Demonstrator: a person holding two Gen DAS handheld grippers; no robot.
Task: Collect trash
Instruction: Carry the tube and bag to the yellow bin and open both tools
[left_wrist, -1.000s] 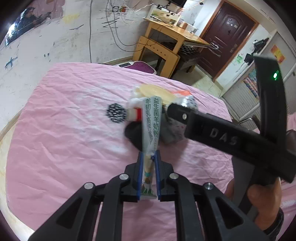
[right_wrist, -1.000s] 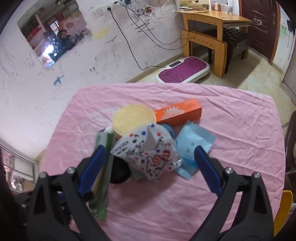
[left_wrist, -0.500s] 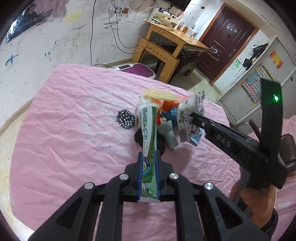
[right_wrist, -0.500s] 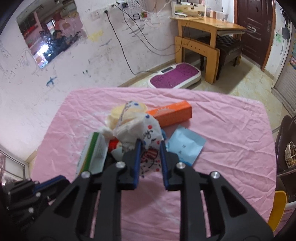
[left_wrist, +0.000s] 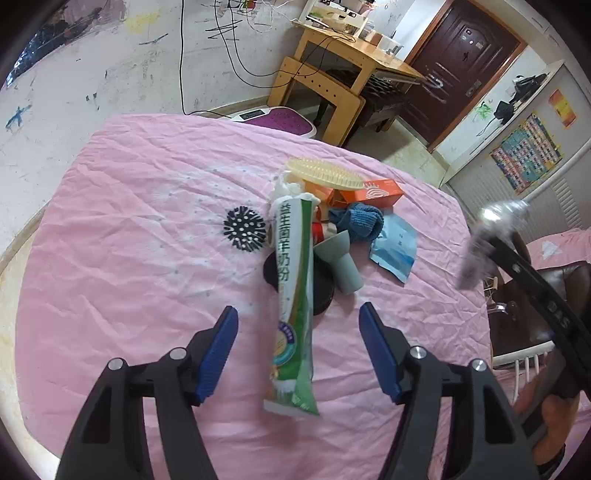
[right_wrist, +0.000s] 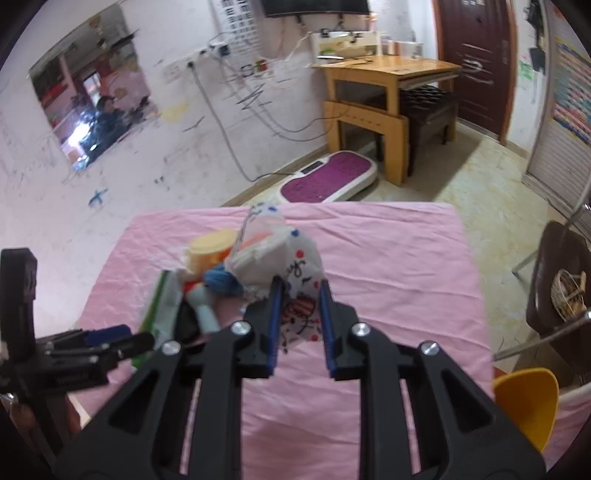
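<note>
Gripping white polka-dot plastic bag (right_wrist: 291, 266), right claw (right_wrist: 298, 295) clamped on its crumpled lower part, bag lifted above pile on pink-clothed counter (right_wrist: 388, 258). Risk: thin film slipping out or tearing. Left claw (left_wrist: 298, 332) jaws opening, long green-white sachet (left_wrist: 293, 306) between them, untouched; could slide off counter edge.

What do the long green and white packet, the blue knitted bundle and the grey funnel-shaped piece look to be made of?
The long green and white packet looks like thin printed plastic film: it is glossy, creased and flat-sealed at its near end. The blue knitted bundle seems to be yarn fabric, matte with visible ribbed stitches, perhaps a sock. The grey funnel-shaped piece looks like smooth moulded plastic or rubber; its dull, even surface leaves that open.
</note>
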